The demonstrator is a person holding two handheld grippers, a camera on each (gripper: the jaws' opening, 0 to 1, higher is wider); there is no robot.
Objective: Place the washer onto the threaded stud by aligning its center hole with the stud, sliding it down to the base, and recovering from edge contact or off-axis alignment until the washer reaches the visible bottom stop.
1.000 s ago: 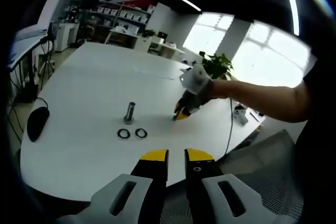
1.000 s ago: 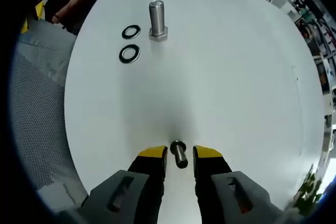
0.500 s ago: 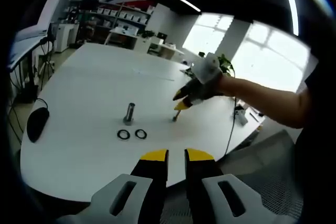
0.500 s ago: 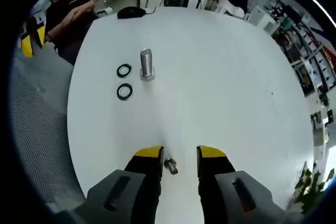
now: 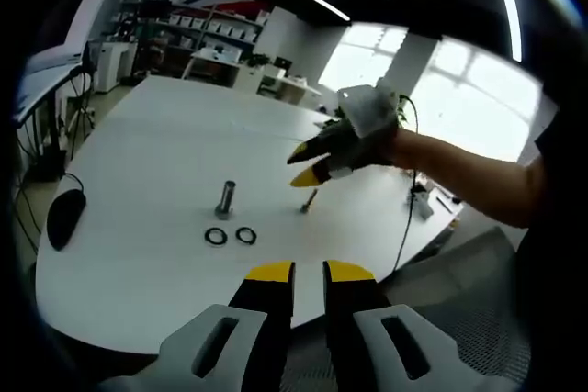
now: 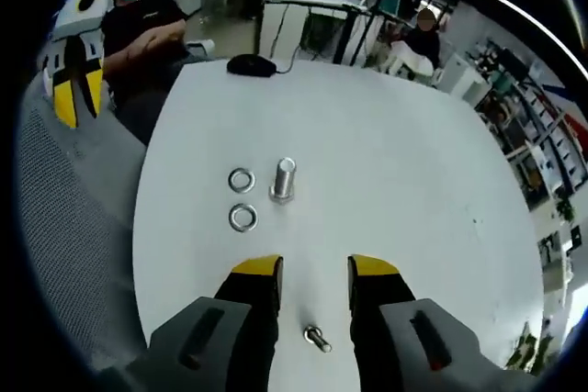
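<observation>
I work over the white table point(image 6: 413, 190), taking the upright stud point(image 6: 282, 179) as my landmark. My right gripper point(image 6: 314, 268) hangs above it with jaws spread and empty; my left gripper point(image 5: 308, 272), jaws nearly together and holding nothing, waits well back off the edge. Two washers point(image 6: 242, 180) lie just beside the stud. A small bolt point(image 6: 318, 339) lies nearer me. I'd approach one washer squarely and pinch its rim.

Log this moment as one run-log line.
right gripper: open, above table | small bolt: lying loose | stud: upright, bare | two washers: flat beside stud | left gripper: shut, empty
</observation>
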